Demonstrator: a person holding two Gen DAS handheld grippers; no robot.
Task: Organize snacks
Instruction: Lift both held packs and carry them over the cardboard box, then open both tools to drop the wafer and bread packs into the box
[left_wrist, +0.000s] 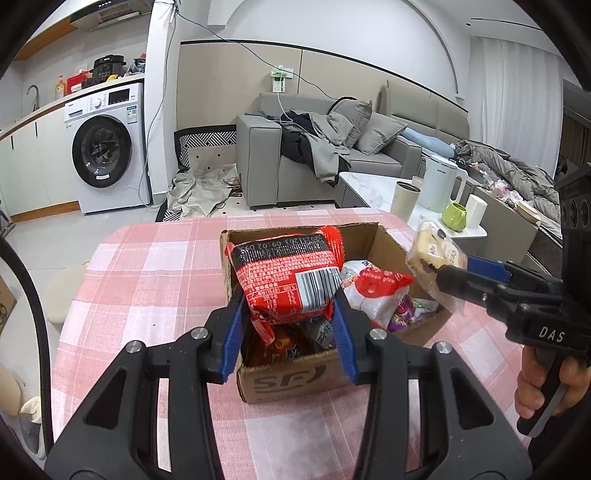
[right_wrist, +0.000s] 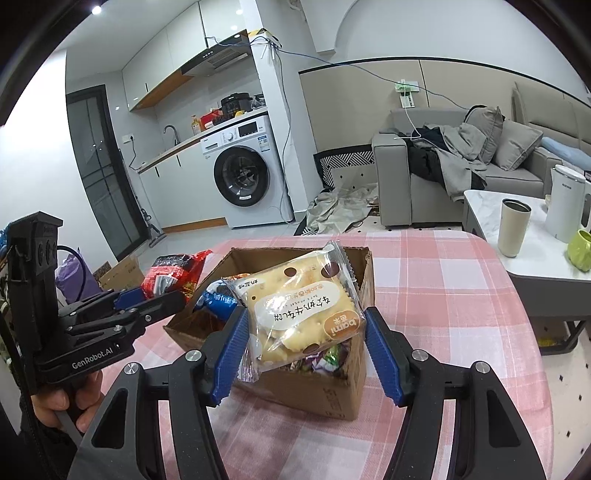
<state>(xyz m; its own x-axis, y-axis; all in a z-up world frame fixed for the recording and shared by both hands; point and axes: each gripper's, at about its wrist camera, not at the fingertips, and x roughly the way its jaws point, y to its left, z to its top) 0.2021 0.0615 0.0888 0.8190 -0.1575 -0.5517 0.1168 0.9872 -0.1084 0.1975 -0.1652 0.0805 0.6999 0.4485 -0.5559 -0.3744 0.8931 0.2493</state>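
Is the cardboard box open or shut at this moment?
Open. The cardboard box has no flaps over its top, and loose snack packets show inside it from above.

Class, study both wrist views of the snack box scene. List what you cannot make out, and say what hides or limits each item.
- Cardboard box contents, left wrist view: the red noodle packet in the left gripper covers them.
- Box floor, right wrist view: the cracker packet in the right gripper blocks it.
- Both persons' hands: cut off by the fisheye edge.
- Small purple wrappers: print too small.
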